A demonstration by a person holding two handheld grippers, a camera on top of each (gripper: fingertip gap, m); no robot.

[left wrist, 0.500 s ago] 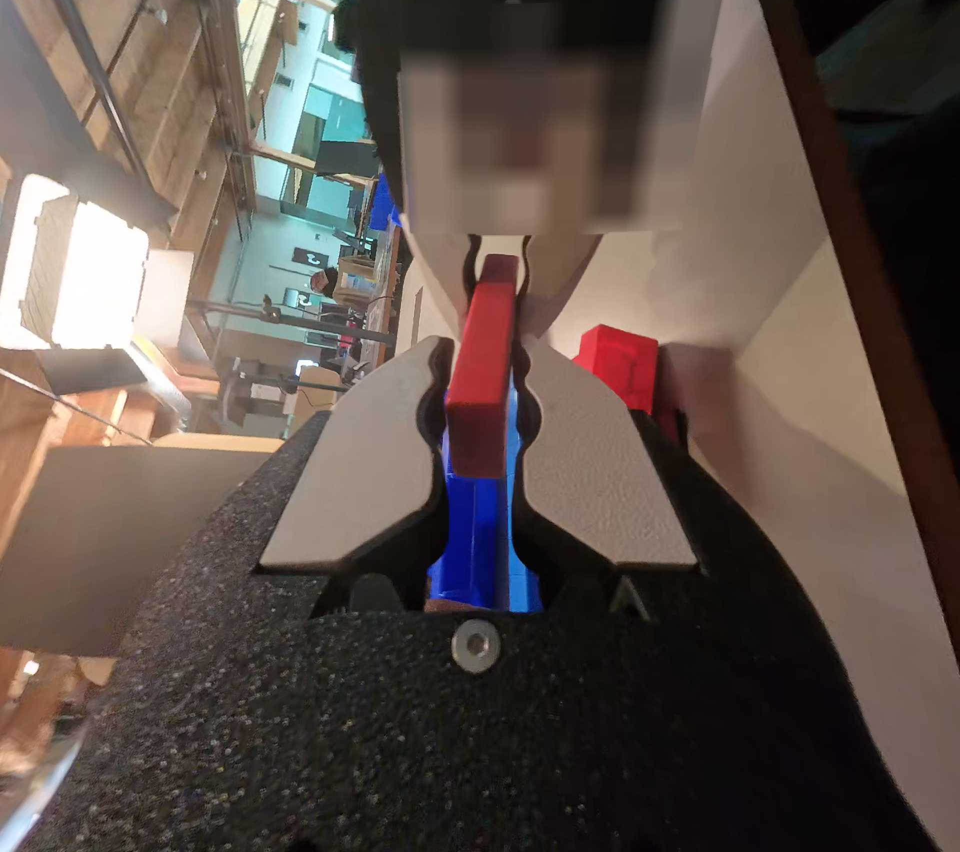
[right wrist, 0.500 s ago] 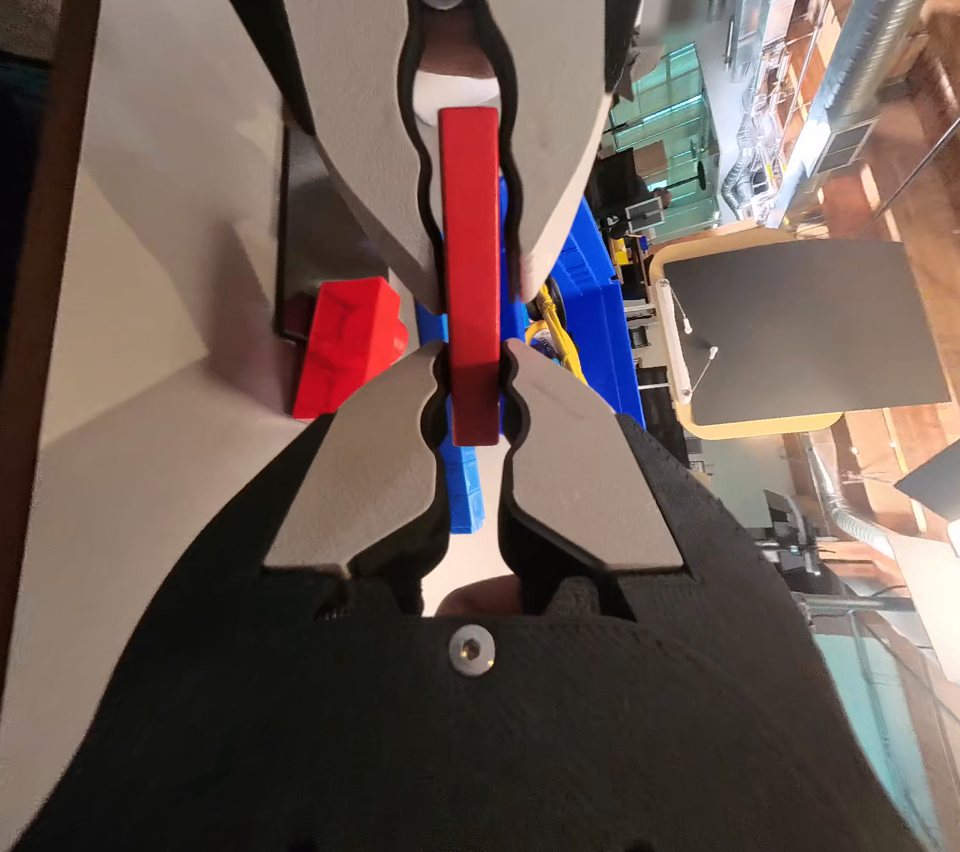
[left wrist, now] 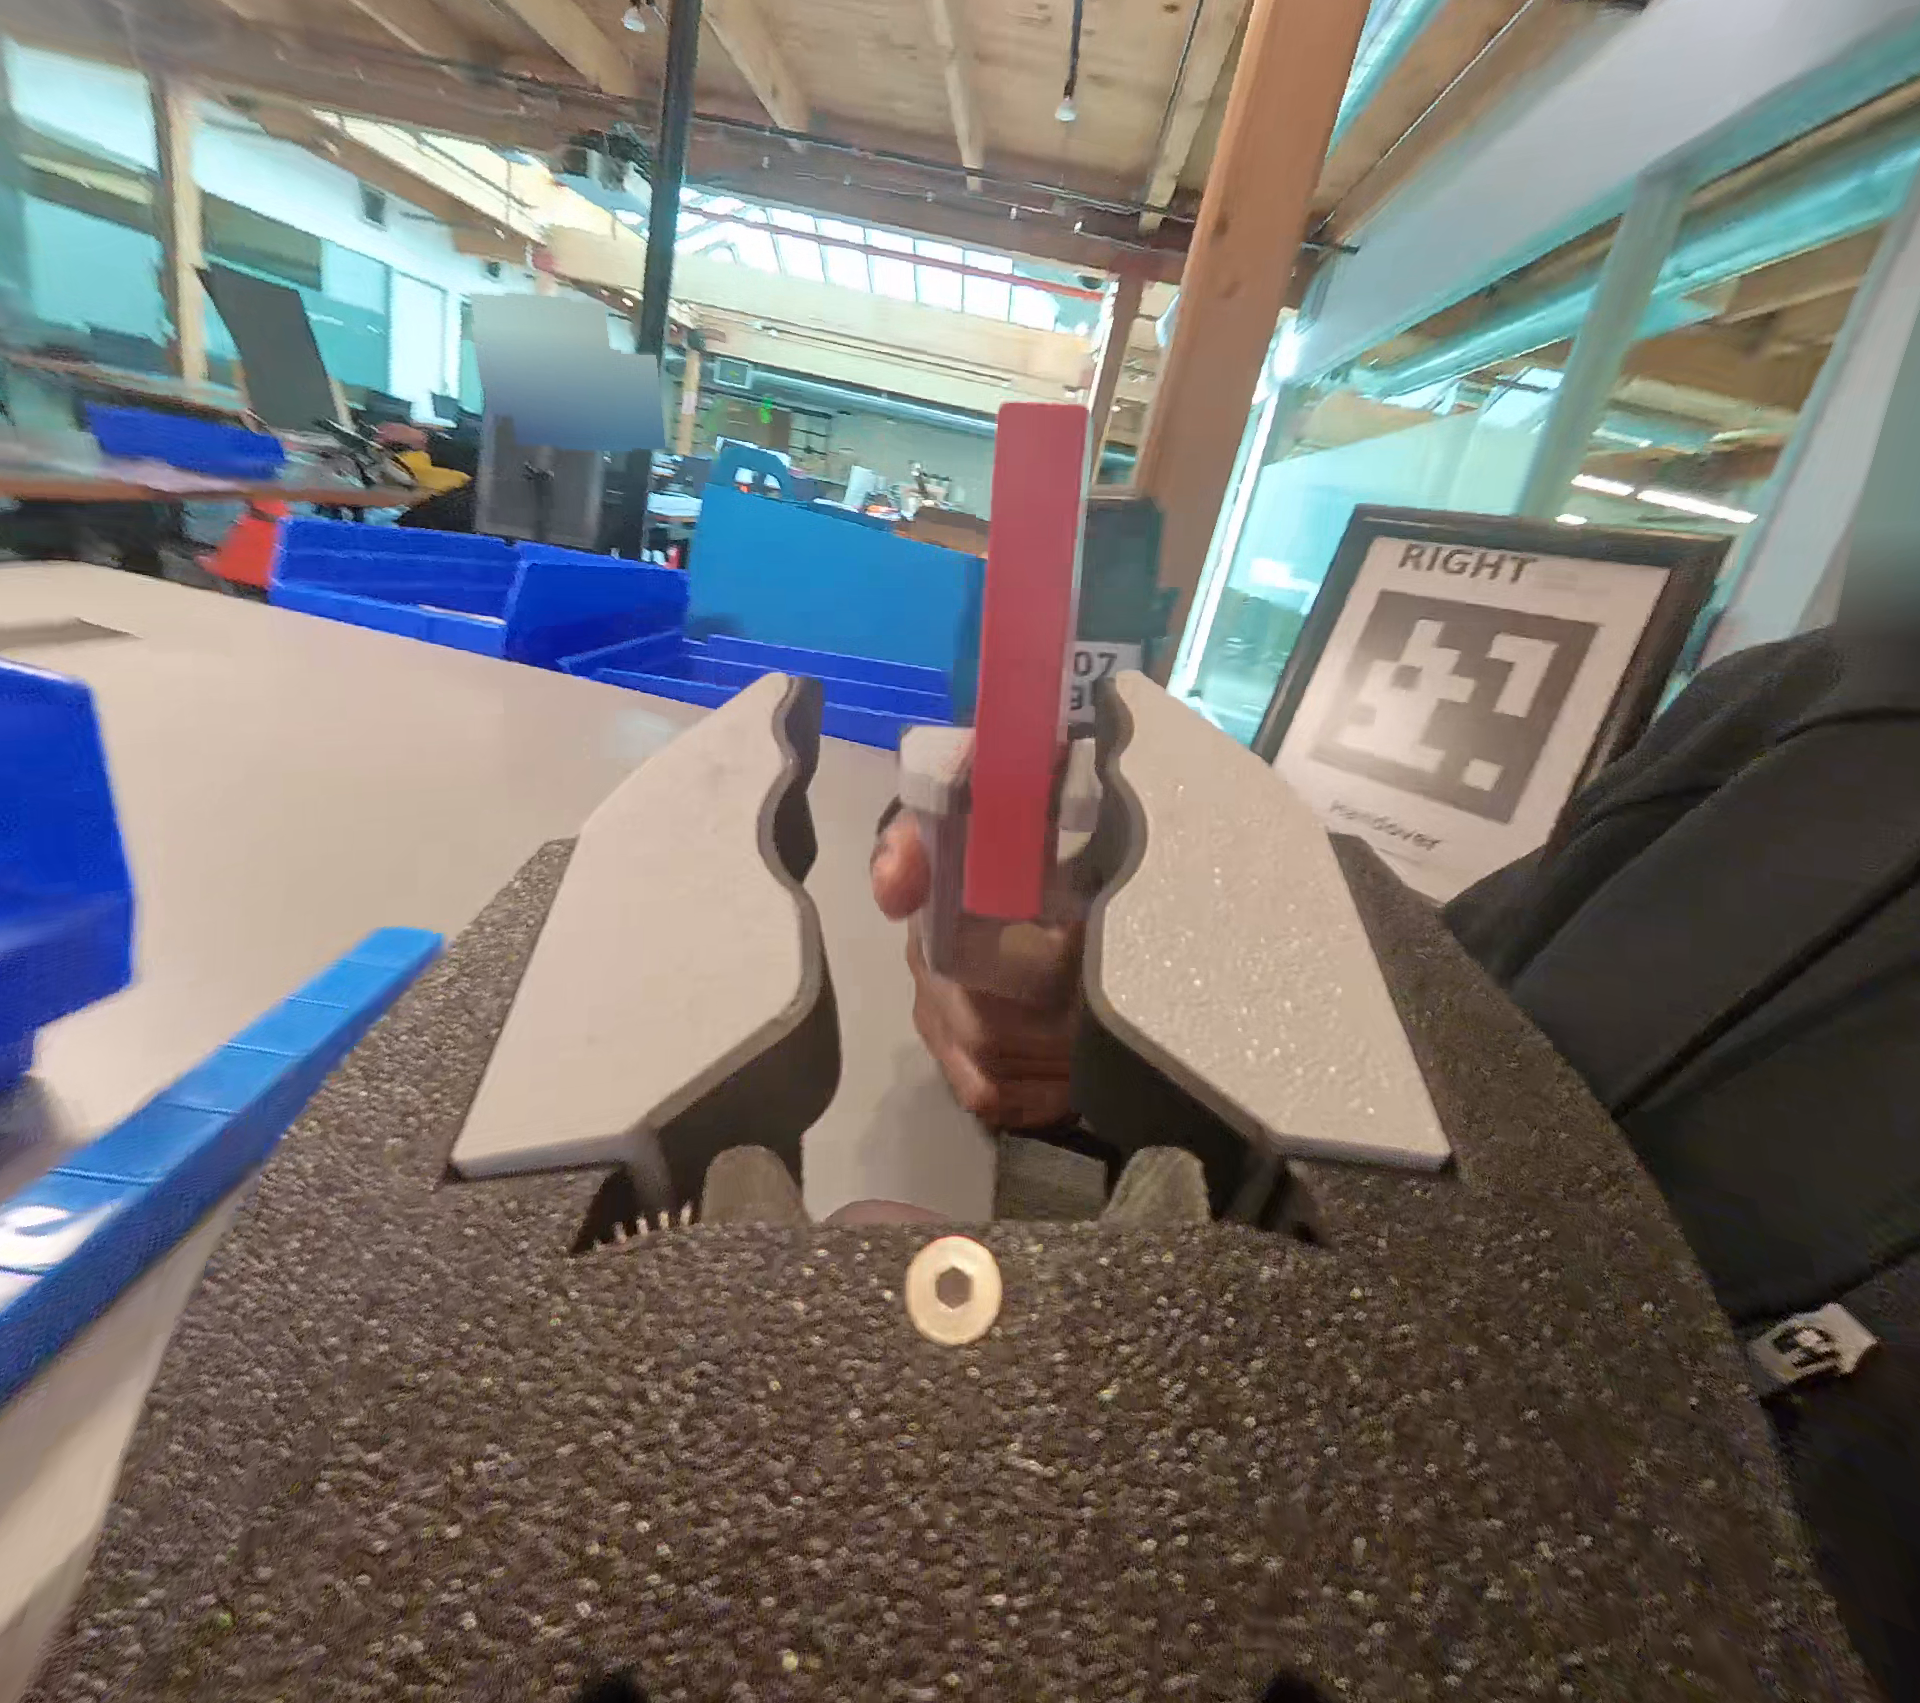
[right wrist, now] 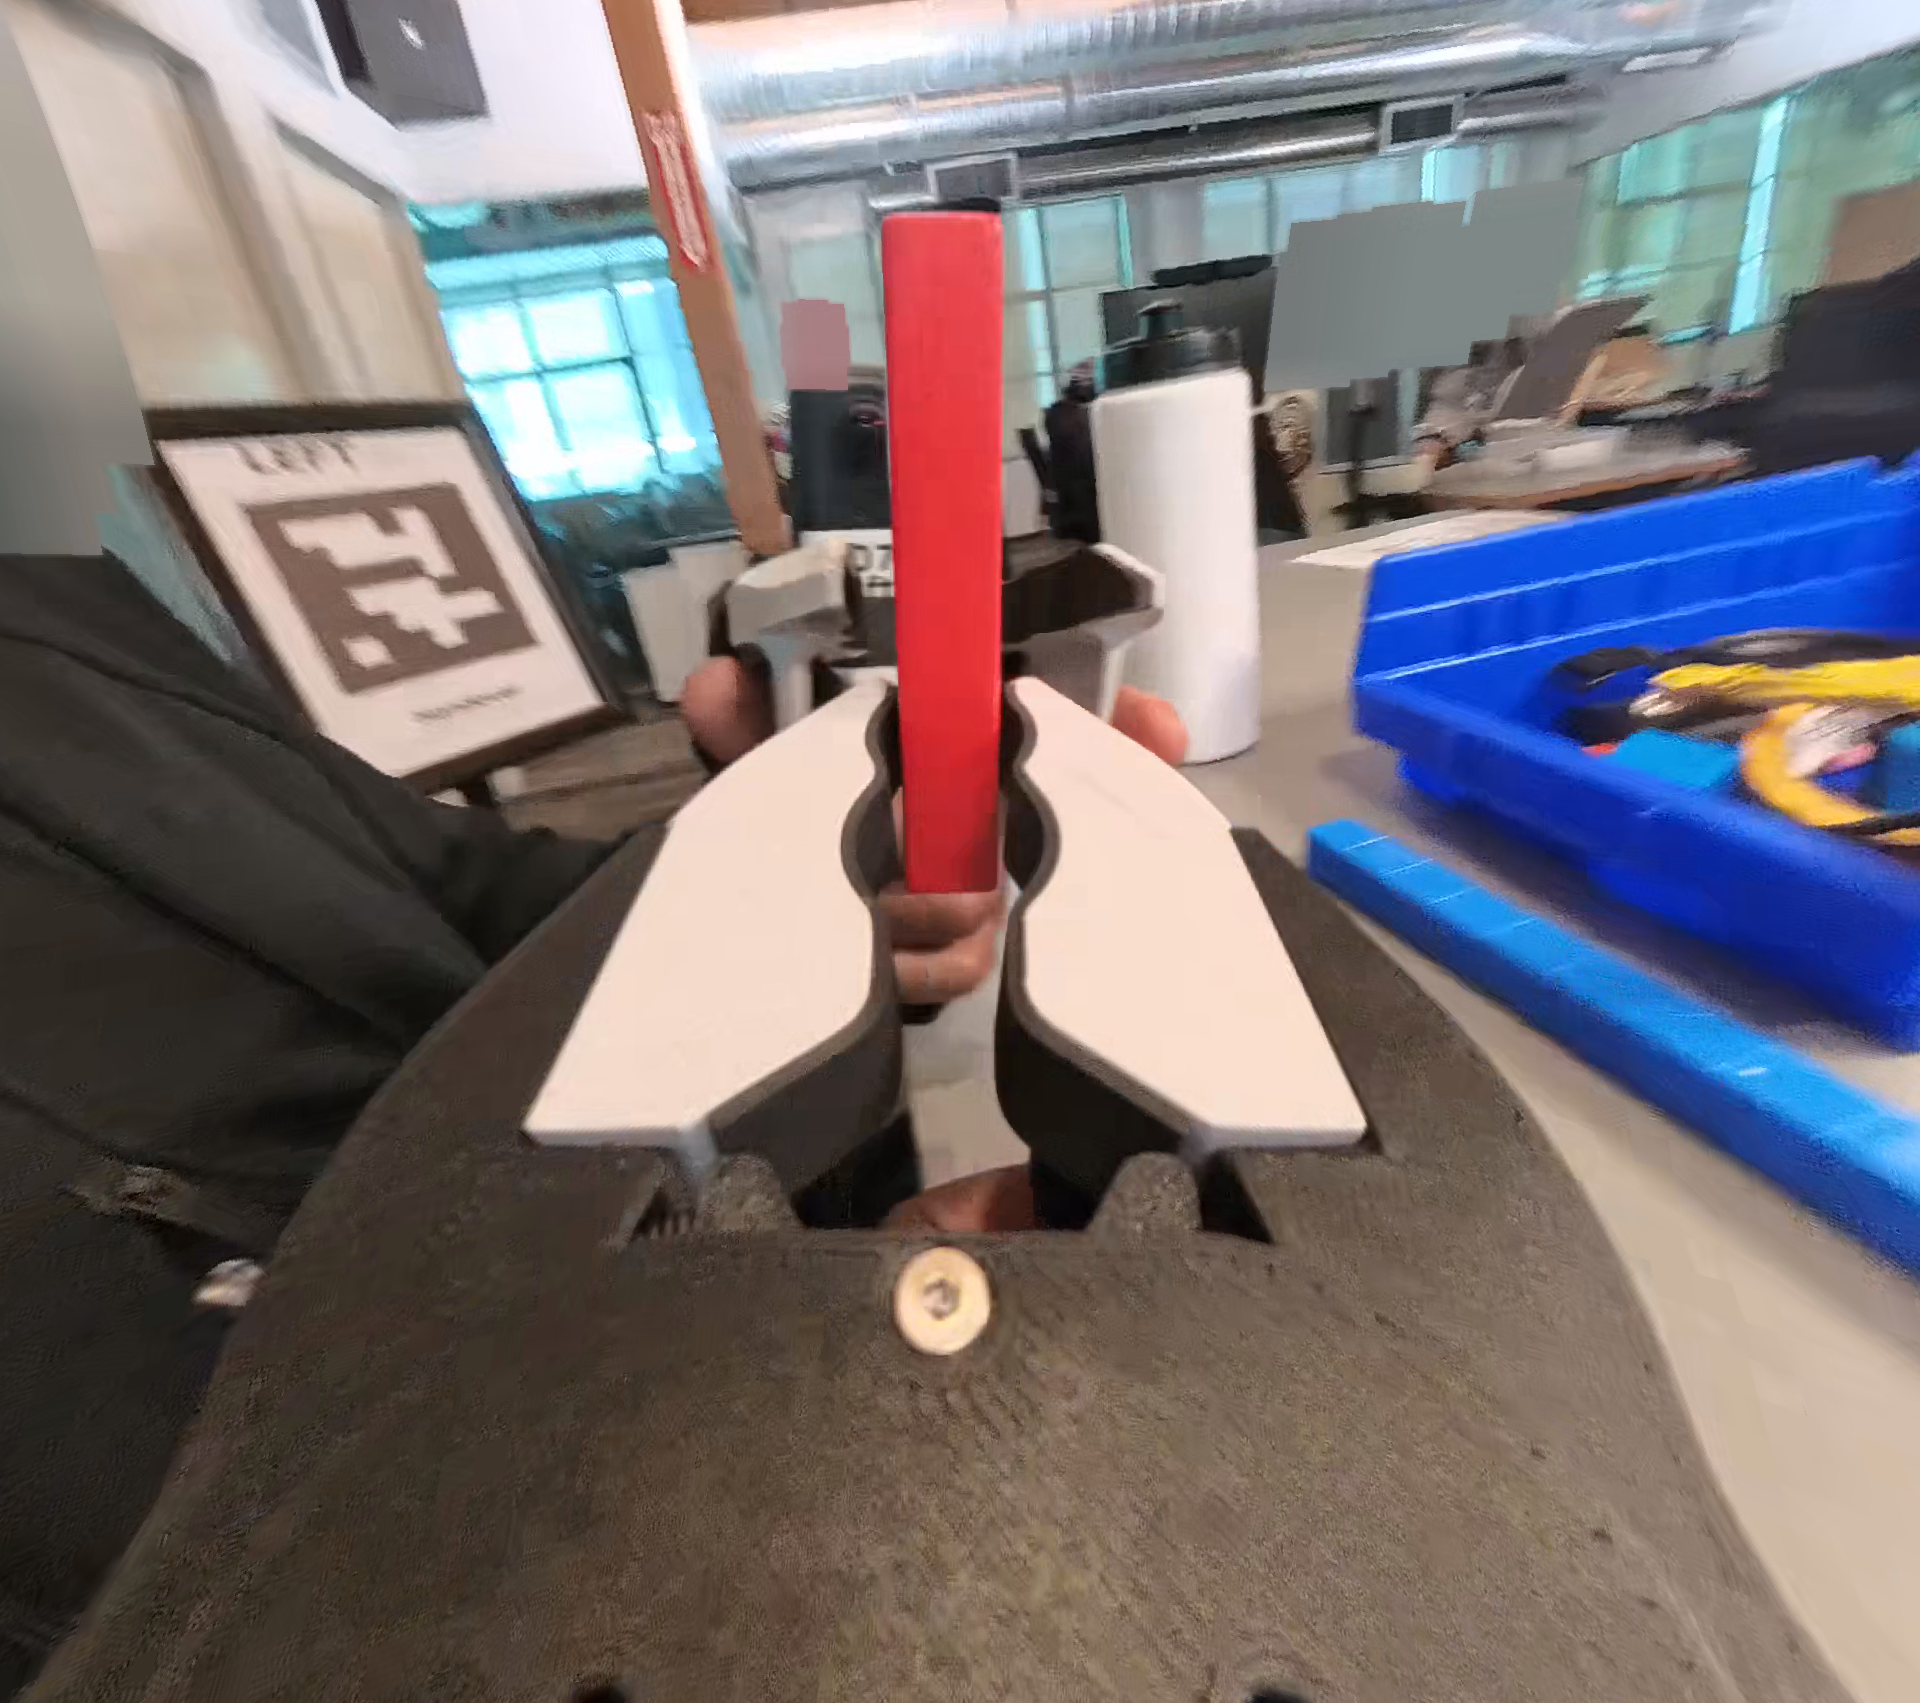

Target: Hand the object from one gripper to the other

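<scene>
Just changed: half a second ago we had both grippers clamped on the red block, nose to nose; now only one grips it and the two have drawn apart.
Meaning for the task: we judge the handover itself done, with the block passed to the right side.
Right gripper (right wrist: 948, 718): our fingers are closed on the lower part of the red block (right wrist: 943, 510), which stands upright and sticks out well past the tips.
Left gripper (left wrist: 951, 708): our fingers stand wide apart, holding nothing and touching nothing.
Block seen from the left: the red block (left wrist: 1023, 666) shows beyond our open fingers, carried in the other gripper, clear of both pads.
Surroundings: a long blue bar (right wrist: 1621, 1009) lies on the grey table (left wrist: 343, 780), beside a blue bin (right wrist: 1621, 614).
</scene>
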